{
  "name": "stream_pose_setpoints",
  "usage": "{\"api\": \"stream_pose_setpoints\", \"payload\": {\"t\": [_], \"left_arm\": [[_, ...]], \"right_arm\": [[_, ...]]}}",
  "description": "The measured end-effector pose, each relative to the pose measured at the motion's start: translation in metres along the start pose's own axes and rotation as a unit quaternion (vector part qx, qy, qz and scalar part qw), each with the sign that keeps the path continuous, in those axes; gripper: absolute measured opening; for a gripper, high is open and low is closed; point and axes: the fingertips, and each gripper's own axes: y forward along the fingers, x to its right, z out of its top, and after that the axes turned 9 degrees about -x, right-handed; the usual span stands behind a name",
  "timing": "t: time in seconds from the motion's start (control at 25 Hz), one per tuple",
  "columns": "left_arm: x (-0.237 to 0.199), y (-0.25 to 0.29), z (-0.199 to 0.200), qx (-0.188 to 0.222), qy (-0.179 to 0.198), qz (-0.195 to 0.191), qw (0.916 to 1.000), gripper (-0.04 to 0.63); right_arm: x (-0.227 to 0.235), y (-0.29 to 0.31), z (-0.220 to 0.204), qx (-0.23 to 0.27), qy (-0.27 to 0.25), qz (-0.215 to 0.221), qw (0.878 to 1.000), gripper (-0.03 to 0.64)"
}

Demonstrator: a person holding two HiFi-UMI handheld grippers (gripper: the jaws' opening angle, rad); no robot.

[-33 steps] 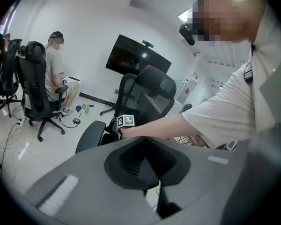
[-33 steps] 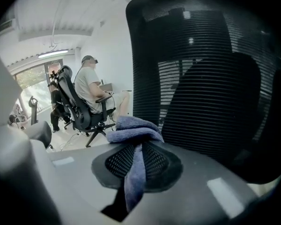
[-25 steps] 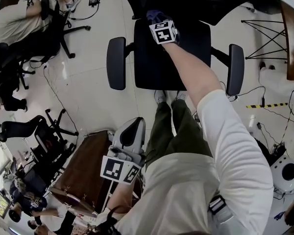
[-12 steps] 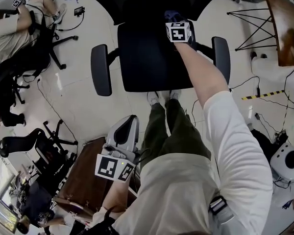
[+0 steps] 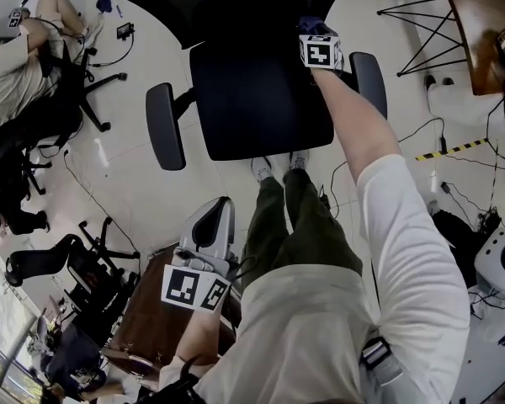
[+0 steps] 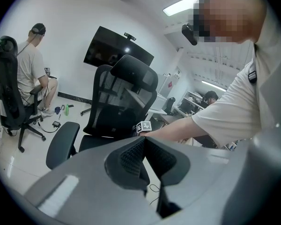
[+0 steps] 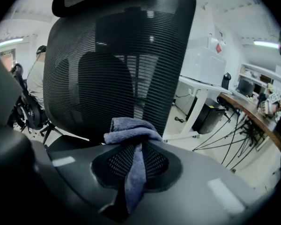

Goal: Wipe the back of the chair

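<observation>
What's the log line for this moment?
right gripper: shut on blue-grey towelling cloth | cloth: before black mesh chair back, contact unclear | left gripper: jaws together, empty

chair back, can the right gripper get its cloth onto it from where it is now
Probably yes. The right gripper, shut on the blue cloth, points straight at the mesh chair back, and nothing shows between them.
</observation>
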Motion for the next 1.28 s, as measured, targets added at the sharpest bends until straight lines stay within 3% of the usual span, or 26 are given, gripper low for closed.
{"api": "stream_pose_setpoints", "payload": {"t": [0.24, 0.4, 0.48, 0.6, 0.68, 0.84, 1.0, 1.16, 1.28], "left_arm": [[-0.009, -0.009, -0.003, 0.002, 0.014, 0.01, 0.9998, 0.038], [0.068, -0.074, -0.044, 0.02, 0.048, 0.005, 0.9986, 0.037], [0.111, -0.113, -0.062, 0.057, 0.087, -0.001, 0.9946, 0.038], [0.159, -0.164, -0.052, 0.11, 0.14, -0.008, 0.9841, 0.037], [0.182, -0.207, -0.056, 0.136, 0.166, -0.011, 0.9767, 0.037], [0.213, -0.295, -0.079, 0.183, 0.195, -0.024, 0.9633, 0.037], [0.246, -0.328, -0.058, 0.206, 0.208, -0.023, 0.9558, 0.037], [0.262, -0.352, -0.046, 0.22, 0.21, -0.019, 0.9524, 0.037], [0.275, -0.37, -0.045, 0.23, 0.218, -0.016, 0.9484, 0.037]], "right_arm": [[0.006, -0.023, 0.007, 0.023, 0.022, -0.006, 0.999, 0.04], [0.009, -0.125, -0.035, 0.078, 0.03, 0.001, 0.997, 0.041], [0.009, -0.196, -0.033, 0.142, 0.041, 0.01, 0.989, 0.041], [-0.009, -0.319, -0.004, 0.237, 0.018, 0.021, 0.971, 0.041], [-0.034, -0.405, -0.013, 0.295, 0.004, 0.029, 0.955, 0.041], [-0.091, -0.564, -0.075, 0.386, -0.003, 0.04, 0.921, 0.041], [-0.118, -0.715, -0.119, 0.443, -0.02, 0.049, 0.895, 0.041], [-0.141, -0.839, -0.172, 0.537, -0.025, 0.059, 0.841, 0.041], [-0.169, -0.91, -0.218, 0.55, -0.054, 0.069, 0.83, 0.041]]}}
